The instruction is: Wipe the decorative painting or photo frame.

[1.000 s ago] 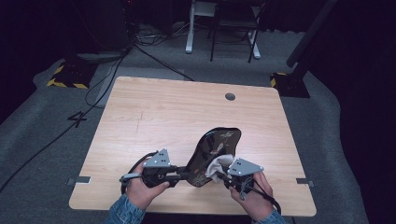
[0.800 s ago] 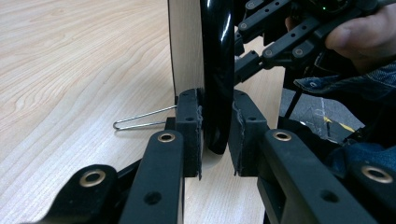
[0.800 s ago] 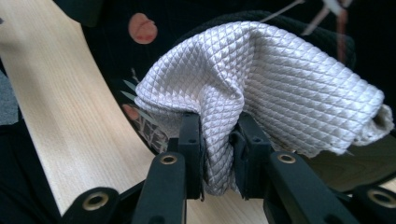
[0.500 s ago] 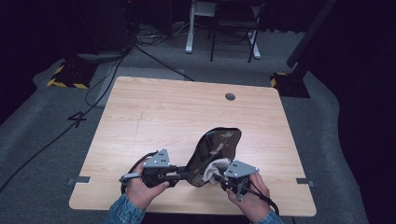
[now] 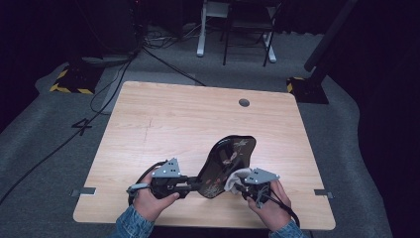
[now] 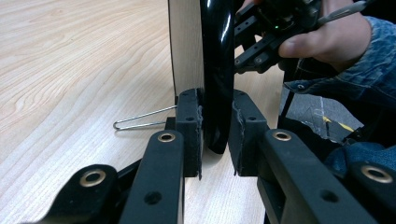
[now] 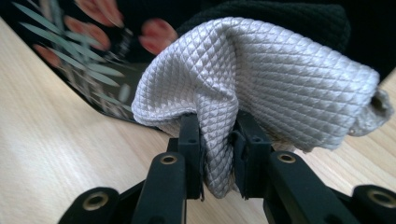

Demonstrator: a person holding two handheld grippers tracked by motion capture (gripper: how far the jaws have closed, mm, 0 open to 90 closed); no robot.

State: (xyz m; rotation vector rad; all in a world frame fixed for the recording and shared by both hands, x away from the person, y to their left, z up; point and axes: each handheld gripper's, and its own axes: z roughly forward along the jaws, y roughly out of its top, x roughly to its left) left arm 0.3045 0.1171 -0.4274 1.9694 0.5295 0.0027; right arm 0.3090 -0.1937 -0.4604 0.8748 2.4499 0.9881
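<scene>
You are clamping the left gripper on the near edge of the glossy black tray, which is tilting up off the wooden table near its front edge. Your right gripper is pinching a grey, diamond-quilted cloth right against the tray's leaf-and-flower-painted face. A "4" is showing on the floor.

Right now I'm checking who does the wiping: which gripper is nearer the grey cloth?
Right. The right gripper is clamped on the grey cloth, against the black tray. The left gripper grips the tray's opposite edge, apart from the cloth.
</scene>
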